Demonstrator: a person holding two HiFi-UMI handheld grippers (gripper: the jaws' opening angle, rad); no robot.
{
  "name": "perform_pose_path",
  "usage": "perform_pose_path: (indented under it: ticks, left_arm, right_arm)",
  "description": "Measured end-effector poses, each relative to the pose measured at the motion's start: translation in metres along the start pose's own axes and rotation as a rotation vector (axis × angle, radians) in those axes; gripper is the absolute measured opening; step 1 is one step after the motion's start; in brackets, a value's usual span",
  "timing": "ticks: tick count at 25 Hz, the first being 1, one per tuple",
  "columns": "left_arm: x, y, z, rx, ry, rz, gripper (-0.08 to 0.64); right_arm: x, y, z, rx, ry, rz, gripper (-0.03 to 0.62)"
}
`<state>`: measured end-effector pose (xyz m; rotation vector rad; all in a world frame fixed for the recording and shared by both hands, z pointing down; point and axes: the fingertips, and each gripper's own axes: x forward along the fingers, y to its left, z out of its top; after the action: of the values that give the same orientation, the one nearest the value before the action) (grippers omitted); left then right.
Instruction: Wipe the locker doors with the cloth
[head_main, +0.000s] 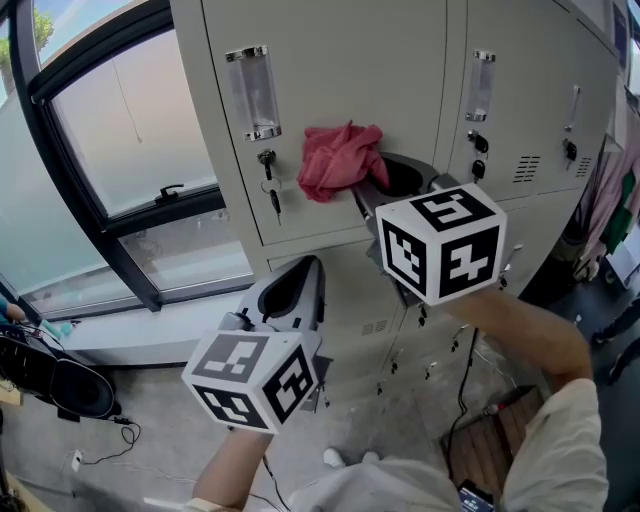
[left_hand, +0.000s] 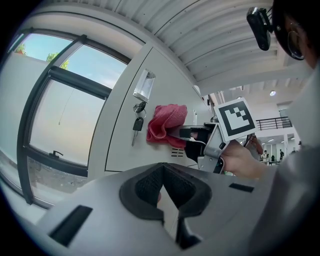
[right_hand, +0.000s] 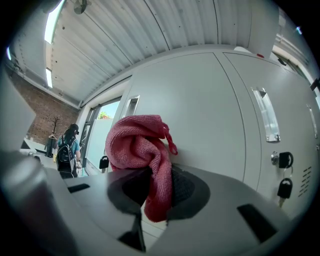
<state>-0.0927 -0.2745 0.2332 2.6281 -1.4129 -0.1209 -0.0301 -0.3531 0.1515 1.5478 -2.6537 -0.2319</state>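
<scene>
The right gripper (right_hand: 156, 186) is clamped on the pink cloth (right_hand: 136, 142). One fold is pinched between its jaws, and the bulk is bunched just ahead of them, seemingly pressed against the upper locker door (right_hand: 210, 105). To this gripper's left on that door, the keys (head_main: 270, 188) hang below a clear handle (head_main: 252, 92). To its right stands the next door (head_main: 520, 90), with its own lock. The left gripper (left_hand: 161, 189) hangs lower and back from the lockers, its jaws drawn together on nothing and aimed toward the same door.

By the look of it, the wiping stroke itself is in hand, with the cloth low on the panel. The next move calls for steady pressure while sweeping the cloth across the door. It should steer round the keys and handle so the fabric does not snag, then go on to the neighbouring doors
</scene>
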Motion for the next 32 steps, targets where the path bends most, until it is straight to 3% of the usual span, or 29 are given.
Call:
perform_pose_path:
  ticks: [9, 16, 32]
  left_arm:
    - [-0.004, 0.013, 0.000, -0.006, -0.003, 0.017, 0.002]
    - [-0.003, 0.014, 0.000, -0.010, -0.005, 0.017, 0.002]
    - [0.004, 0.013, -0.003, -0.015, 0.001, 0.014, 0.002]
  right_arm:
    - [0.008, 0.019, 0.003, -0.024, -0.019, 0.018, 0.075]
    - [0.015, 0.039, -0.013, -0.028, 0.021, 0.066, 0.075]
    - [0.012, 0.034, -0.030, -0.050, 0.051, 0.064, 0.075]
